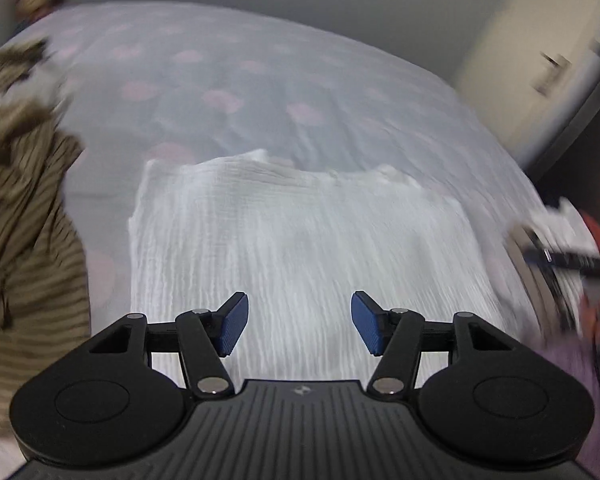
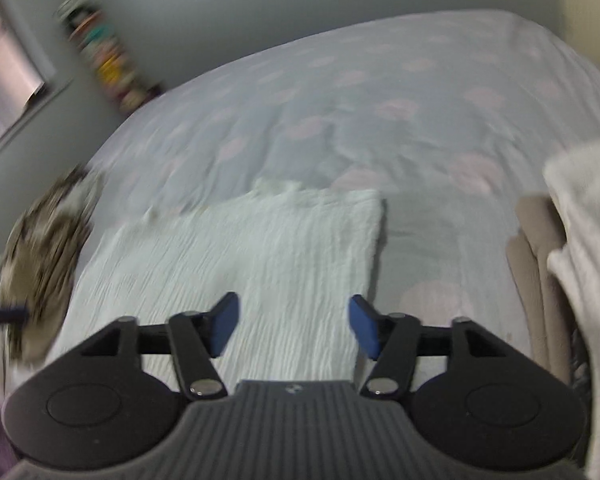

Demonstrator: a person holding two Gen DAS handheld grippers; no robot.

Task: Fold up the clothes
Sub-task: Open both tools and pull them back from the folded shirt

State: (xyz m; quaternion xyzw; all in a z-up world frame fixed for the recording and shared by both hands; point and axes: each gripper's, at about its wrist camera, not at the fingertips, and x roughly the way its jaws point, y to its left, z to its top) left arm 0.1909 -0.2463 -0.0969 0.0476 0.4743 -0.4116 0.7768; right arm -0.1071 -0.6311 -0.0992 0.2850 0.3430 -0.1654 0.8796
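Observation:
A white crinkled garment (image 1: 300,232) lies folded flat on the bed, a rough rectangle. It also shows in the right wrist view (image 2: 260,260). My left gripper (image 1: 300,326) is open and empty, hovering over the garment's near part. My right gripper (image 2: 294,326) is open and empty over the garment's near right edge. The other gripper shows blurred at the right edge of the left wrist view (image 1: 572,260). Both views are motion-blurred.
The bed (image 1: 260,80) has a pale grey cover with pink spots. A crumpled brown striped garment (image 1: 24,240) lies to the left, also in the right wrist view (image 2: 44,248). Folded beige and white clothes (image 2: 568,280) are stacked at the right. A cupboard (image 1: 540,60) stands beyond the bed.

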